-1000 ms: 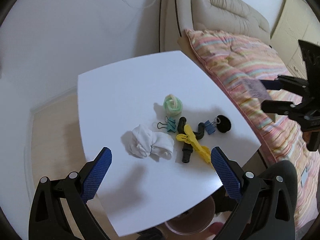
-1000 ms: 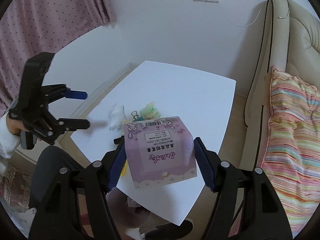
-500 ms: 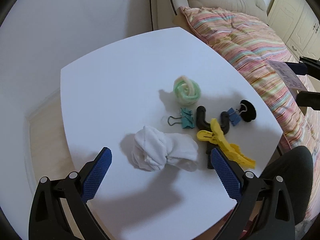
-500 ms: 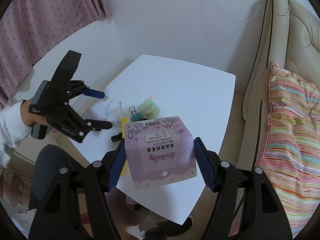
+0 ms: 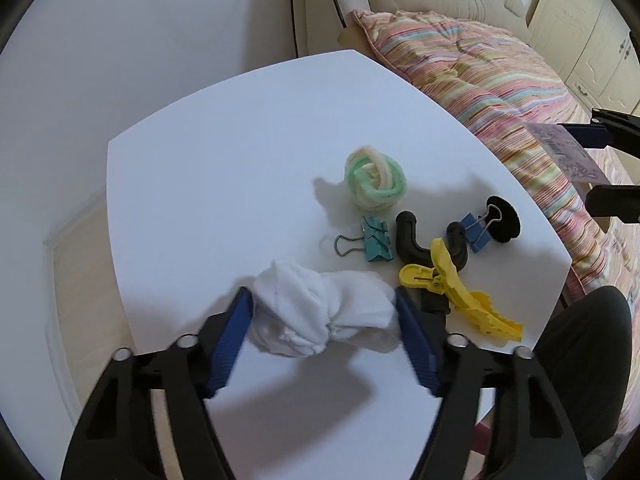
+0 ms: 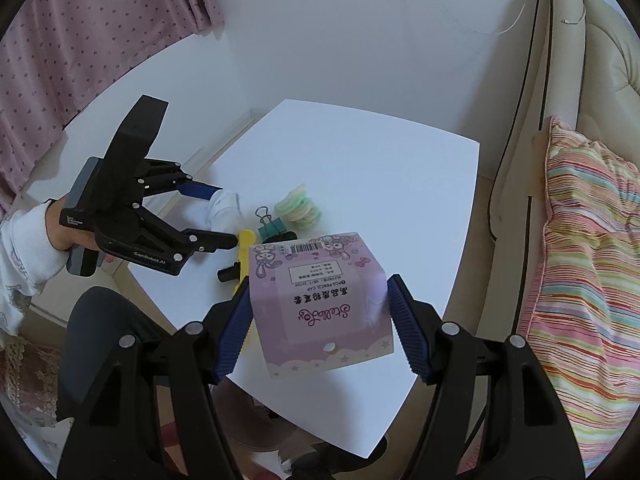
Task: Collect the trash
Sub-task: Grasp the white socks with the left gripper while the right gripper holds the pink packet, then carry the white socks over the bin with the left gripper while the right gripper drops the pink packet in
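Two grippers busy | left gripper closing round crumpled white tissue near table edge, to bin it | right gripper clenched on purple carton, held clear, near right

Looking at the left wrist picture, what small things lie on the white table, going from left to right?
White crumpled tissue → teal binder clip → black U-shaped piece → blue binder clip → black round piece. I left out the green-and-cream ball and the yellow clip, which overlap others in the order.
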